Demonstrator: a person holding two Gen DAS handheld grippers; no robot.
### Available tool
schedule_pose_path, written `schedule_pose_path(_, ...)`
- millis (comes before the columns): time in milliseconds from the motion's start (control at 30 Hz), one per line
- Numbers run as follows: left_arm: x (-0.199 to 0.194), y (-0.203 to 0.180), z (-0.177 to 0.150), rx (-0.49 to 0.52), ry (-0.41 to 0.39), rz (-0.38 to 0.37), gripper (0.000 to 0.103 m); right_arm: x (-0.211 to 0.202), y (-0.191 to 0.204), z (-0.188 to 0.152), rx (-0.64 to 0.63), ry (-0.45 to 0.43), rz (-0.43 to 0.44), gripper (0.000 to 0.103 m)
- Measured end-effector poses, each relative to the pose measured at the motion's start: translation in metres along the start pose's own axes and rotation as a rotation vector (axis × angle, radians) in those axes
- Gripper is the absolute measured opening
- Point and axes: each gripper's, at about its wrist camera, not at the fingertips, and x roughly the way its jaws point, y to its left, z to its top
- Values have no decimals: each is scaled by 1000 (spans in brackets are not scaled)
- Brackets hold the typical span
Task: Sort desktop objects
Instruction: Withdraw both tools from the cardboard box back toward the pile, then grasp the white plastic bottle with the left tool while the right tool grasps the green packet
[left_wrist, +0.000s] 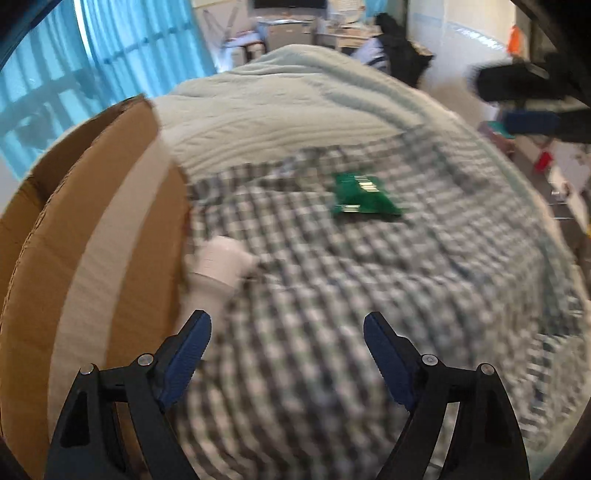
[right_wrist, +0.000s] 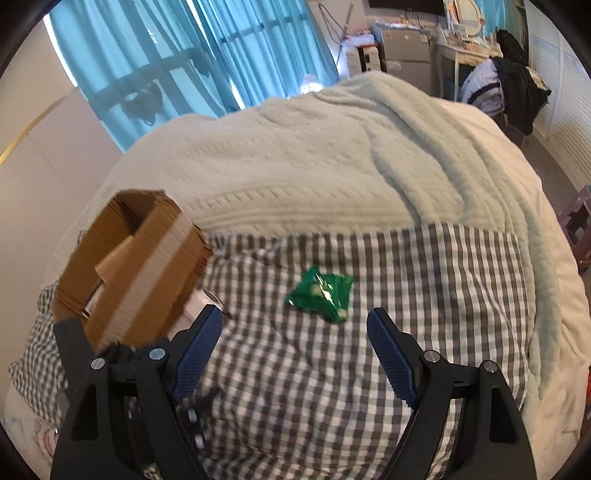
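Observation:
A green foil packet (left_wrist: 364, 195) lies on the grey checked cloth (left_wrist: 332, 332), also seen in the right wrist view (right_wrist: 321, 295). A white bottle (left_wrist: 219, 264) lies on its side against the open cardboard box (left_wrist: 110, 258); in the right wrist view only part of the bottle (right_wrist: 199, 304) shows beside the box (right_wrist: 140, 280). My left gripper (left_wrist: 288, 332) is open and empty, low over the cloth, with the bottle just beyond its left finger. My right gripper (right_wrist: 295, 328) is open and empty, with the green packet just ahead of it.
A pale green blanket (right_wrist: 295, 166) covers the bed behind the checked cloth (right_wrist: 424, 295). Blue curtains (right_wrist: 184, 55) hang at the back left. A desk and a chair with clothes (right_wrist: 509, 88) stand at the far right. The left wrist view is motion-blurred.

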Motion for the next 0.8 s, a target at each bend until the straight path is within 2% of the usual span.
schedule_pose_path(67,7,10,2,-10,-9,22,87,4,-4,-4,1,17,-1,81)
schedule_pose_path(133,10,16,6,-16,-10,11,87,7,-8,-8,0,30,-6,81)
schedule_pose_path(233,19,25,12,-15,-19,75,87,9,-14,-11,7,42,-13,81)
schedule_pose_path(367,27,27,14,8,-37,108,87,14,-15,-14,-1,58,-26,81)
schedule_pose_path(467,43,22,15,47,-9,79,87,24,-14,-15,-20,77,-47,81)
schedule_pose_path(533,51,16,13,83,-8,100,87,35,-12,-15,-47,95,-65,81)
schedule_pose_path(667,59,16,12,83,-14,79,87,59,-4,-12,-124,107,-83,81)
schedule_pose_path(733,61,20,13,64,-8,46,81,75,0,-7,-154,102,-82,81)
schedule_pose_path(767,64,25,13,36,4,30,73,86,1,-3,-162,104,-78,81)
schedule_pose_path(800,66,32,13,-5,11,8,71,95,0,1,-156,103,-72,81)
